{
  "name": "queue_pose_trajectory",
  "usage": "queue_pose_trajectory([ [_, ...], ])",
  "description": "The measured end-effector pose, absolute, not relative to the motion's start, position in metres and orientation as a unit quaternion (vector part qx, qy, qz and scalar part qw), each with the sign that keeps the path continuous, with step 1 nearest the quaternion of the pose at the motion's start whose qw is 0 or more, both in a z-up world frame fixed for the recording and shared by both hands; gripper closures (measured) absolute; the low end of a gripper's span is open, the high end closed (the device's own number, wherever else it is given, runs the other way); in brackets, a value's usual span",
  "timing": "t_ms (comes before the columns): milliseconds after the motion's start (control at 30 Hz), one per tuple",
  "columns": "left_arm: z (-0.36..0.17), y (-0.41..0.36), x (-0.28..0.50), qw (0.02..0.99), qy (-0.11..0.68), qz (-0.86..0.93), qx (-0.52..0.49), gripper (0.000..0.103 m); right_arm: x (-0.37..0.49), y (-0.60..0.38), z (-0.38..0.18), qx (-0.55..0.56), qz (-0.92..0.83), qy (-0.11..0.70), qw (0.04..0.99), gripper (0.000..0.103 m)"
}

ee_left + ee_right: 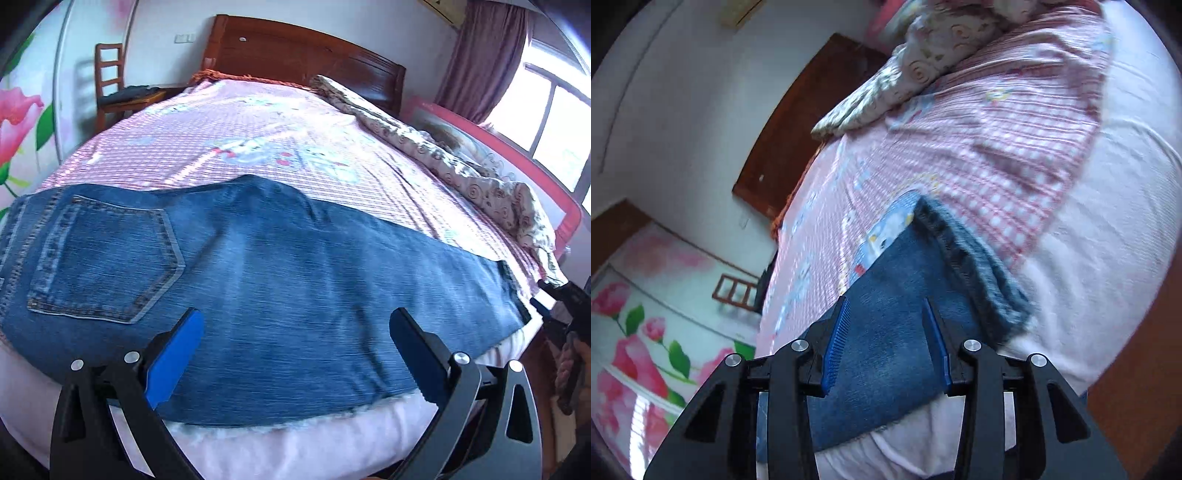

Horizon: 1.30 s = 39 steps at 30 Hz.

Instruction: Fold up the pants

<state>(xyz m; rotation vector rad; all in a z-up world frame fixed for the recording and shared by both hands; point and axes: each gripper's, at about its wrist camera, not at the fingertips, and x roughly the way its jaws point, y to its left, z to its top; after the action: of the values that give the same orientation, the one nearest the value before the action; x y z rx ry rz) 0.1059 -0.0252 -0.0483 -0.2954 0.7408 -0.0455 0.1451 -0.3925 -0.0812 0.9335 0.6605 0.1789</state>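
Where the bed's [280, 122] near edge runs, faded blue denim pants [258, 266] are laid flat, folded lengthwise, a stitched back pocket [103, 258] seen toward the left end. The left gripper [295, 332] is held spread above the cloth; the right gripper [884, 321] is parted over the hemmed cuff [971, 266].

The left hand-held gripper [295, 328] sits at the bottom of the left wrist view, its two blue-padded fingers spread wide apart, one at lower left and one at lower right of the frame, gripping nothing. The right hand-held gripper [886, 325] fills the bottom of the right wrist view, its fingers parted with a clear gap between them. It also shows at the right edge of the left wrist view.
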Motion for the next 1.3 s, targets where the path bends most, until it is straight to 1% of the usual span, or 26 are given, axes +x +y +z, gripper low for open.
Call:
queue_pose_trajectory([
  [67, -0.046, -0.053, 0.121, 0.914, 0.373, -0.073, -0.144, 0.002, 0.133, -0.408, -0.093, 0.479, 0.059, 0.303, 0.822, 0.063],
  [267, -0.036, -0.138, 0.159, 0.891, 0.378, -0.204, -0.151, 0.002, 0.122, -0.424, -0.109, 0.521, 0.014, 0.278, 0.807, 0.063],
  [333, -0.037, -0.161, 0.165, 0.887, 0.381, -0.219, -0.141, 0.002, 0.112, -0.431, -0.104, 0.535, 0.008, 0.247, 0.807, 0.063],
  [400, -0.042, -0.174, 0.171, 0.882, 0.386, -0.231, -0.144, 0.002, 0.116, -0.432, -0.098, 0.508, -0.002, 0.265, 0.819, 0.063],
  [500, -0.057, -0.186, 0.184, 0.870, 0.407, -0.233, -0.154, 0.002, 0.124, -0.435, -0.111, 0.520, 0.012, 0.289, 0.804, 0.063],
  [600, -0.076, -0.187, 0.192, 0.861, 0.426, -0.223, -0.164, 0.002, 0.129, -0.425, -0.118, 0.483, 0.020, 0.311, 0.819, 0.063],
  [733, -0.078, -0.191, 0.186, 0.869, 0.414, -0.232, -0.140, 0.002, 0.131, -0.416, -0.113, 0.421, 0.014, 0.324, 0.847, 0.063],
  [833, -0.078, -0.192, 0.186, 0.871, 0.410, -0.232, -0.137, 0.002, 0.136, -0.396, -0.099, 0.314, 0.000, 0.349, 0.883, 0.062],
  [867, -0.078, -0.192, 0.186, 0.871, 0.410, -0.232, -0.137, 0.002, 0.135, -0.389, -0.094, 0.277, -0.016, 0.354, 0.893, 0.047],
  [933, -0.078, -0.192, 0.188, 0.870, 0.411, -0.234, -0.139, 0.002, 0.129, -0.381, -0.090, 0.232, -0.057, 0.343, 0.908, 0.021],
  [967, -0.078, -0.191, 0.187, 0.870, 0.411, -0.235, -0.140, 0.002, 0.132, -0.382, -0.094, 0.226, -0.069, 0.355, 0.904, 0.021],
  [1000, -0.078, -0.190, 0.187, 0.870, 0.411, -0.235, -0.141, 0.002, 0.133, -0.385, -0.102, 0.243, -0.059, 0.363, 0.897, 0.019],
  [1067, -0.078, -0.190, 0.188, 0.870, 0.410, -0.235, -0.141, 0.002, 0.124, -0.391, -0.104, 0.272, -0.057, 0.333, 0.901, 0.019],
  [1133, -0.079, -0.191, 0.187, 0.871, 0.409, -0.236, -0.136, 0.002, 0.123, -0.392, -0.100, 0.267, -0.073, 0.321, 0.905, 0.020],
  [1200, -0.079, -0.192, 0.186, 0.872, 0.409, -0.236, -0.131, 0.002, 0.112, -0.391, -0.090, 0.271, -0.060, 0.285, 0.917, 0.021],
  [1233, -0.079, -0.192, 0.186, 0.872, 0.408, -0.237, -0.132, 0.002, 0.112, -0.389, -0.084, 0.268, -0.049, 0.272, 0.923, 0.022],
  [1267, -0.080, -0.191, 0.187, 0.872, 0.408, -0.237, -0.134, 0.002, 0.117, -0.387, -0.080, 0.264, -0.032, 0.264, 0.927, 0.027],
  [1300, -0.080, -0.191, 0.187, 0.872, 0.407, -0.236, -0.134, 0.002, 0.122, -0.385, -0.080, 0.258, -0.025, 0.273, 0.926, 0.029],
])
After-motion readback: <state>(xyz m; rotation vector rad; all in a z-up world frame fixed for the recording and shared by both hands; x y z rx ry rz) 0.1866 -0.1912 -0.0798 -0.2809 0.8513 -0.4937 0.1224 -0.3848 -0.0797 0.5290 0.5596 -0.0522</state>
